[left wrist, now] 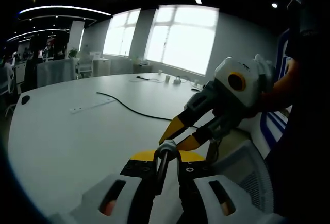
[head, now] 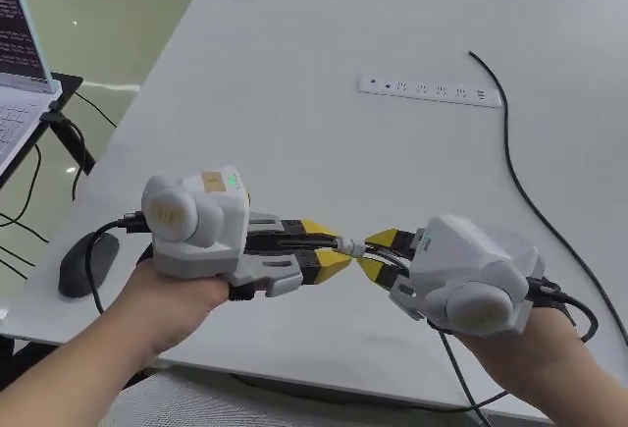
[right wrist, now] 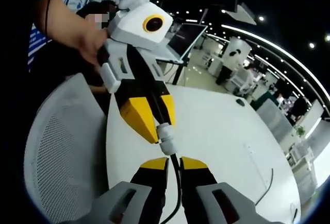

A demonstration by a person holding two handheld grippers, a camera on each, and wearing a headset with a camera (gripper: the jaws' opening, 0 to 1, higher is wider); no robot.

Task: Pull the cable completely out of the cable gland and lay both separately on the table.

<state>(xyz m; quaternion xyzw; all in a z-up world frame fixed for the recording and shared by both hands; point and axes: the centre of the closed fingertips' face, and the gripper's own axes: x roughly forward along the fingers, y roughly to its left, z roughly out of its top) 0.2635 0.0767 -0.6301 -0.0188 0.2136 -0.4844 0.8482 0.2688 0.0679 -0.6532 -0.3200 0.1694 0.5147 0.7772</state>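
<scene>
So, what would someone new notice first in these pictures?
Two yellow-tipped grippers meet tip to tip above the near edge of the white table: the left gripper clamps a pale cable gland, and the right gripper pinches the black cable running from it. Behind them on the table lie a white power strip and a long black cord.

Bare table [head: 294, 152] ahead, power strip [head: 429, 90] beyond
</scene>
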